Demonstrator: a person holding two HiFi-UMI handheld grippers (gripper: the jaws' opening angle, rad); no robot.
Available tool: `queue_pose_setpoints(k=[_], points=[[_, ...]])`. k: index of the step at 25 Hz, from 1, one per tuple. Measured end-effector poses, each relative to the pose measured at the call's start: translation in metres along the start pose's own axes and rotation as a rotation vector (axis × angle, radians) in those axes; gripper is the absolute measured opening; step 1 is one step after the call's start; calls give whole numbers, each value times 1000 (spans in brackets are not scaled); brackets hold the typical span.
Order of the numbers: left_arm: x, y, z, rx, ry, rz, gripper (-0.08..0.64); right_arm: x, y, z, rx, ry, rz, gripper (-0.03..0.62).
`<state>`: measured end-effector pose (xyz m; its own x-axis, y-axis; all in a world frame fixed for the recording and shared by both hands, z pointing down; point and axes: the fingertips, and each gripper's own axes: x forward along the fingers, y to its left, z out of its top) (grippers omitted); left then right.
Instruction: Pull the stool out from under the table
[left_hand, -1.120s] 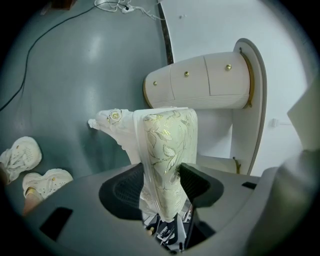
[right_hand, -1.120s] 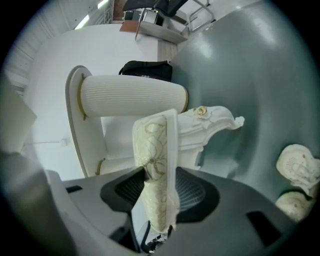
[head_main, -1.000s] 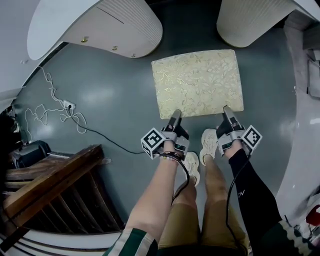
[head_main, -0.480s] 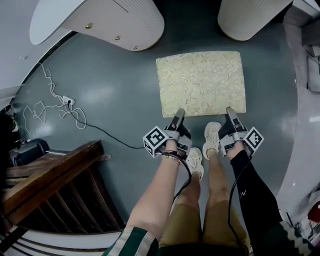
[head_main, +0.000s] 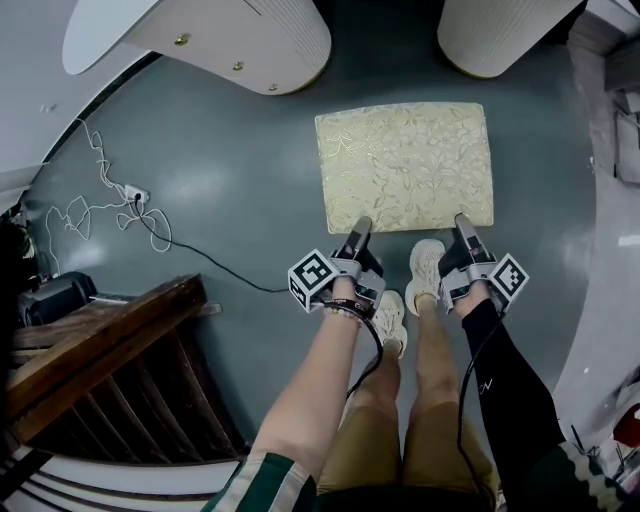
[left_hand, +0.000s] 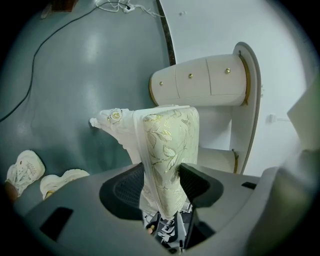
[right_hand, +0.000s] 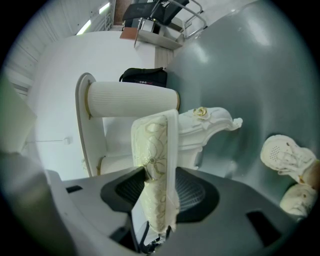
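Note:
The stool (head_main: 405, 165) has a cream seat with a gold leaf pattern and carved white legs. It stands on the grey floor, out from under the white table (head_main: 205, 40). My left gripper (head_main: 360, 226) is shut on the near left edge of the seat. In the left gripper view the cushion (left_hand: 167, 155) is pinched between both pads. My right gripper (head_main: 462, 220) is shut on the near right edge, and the right gripper view shows the cushion edge (right_hand: 155, 165) squeezed between its pads.
White ribbed table pedestals (head_main: 505, 35) stand beyond the stool. A white cable and socket (head_main: 135, 195) lie on the floor at left. A dark wooden frame (head_main: 110, 370) sits at lower left. The person's legs and pale shoes (head_main: 425, 270) are just behind the stool.
The stool, both grippers and the table have shifted slightly to the right in the head view. Both grips are unchanged.

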<state>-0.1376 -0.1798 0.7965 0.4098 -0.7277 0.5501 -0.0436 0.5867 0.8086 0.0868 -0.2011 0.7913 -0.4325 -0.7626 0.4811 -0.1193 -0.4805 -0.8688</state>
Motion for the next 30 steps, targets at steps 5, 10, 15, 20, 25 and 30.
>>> queue_pose_setpoints(k=[5,10,15,20,25,30], points=[[-1,-1,0,0,-11,-8,230,1,1,0,-5,6,10,196],[-1,-2,0,6,-12,-20,230,0,2,0,-8,7,18,196],[-2,-3,1,9,-14,-31,230,0,5,-2,-6,7,26,196],[-2,-3,0,14,-25,-45,230,-1,4,-1,-18,8,30,195],[-2,-1,-2,13,-28,-55,229,0,2,0,-22,5,38,195],[-3,1,-2,-3,-32,-83,230,-1,0,1,-30,-1,47,199]])
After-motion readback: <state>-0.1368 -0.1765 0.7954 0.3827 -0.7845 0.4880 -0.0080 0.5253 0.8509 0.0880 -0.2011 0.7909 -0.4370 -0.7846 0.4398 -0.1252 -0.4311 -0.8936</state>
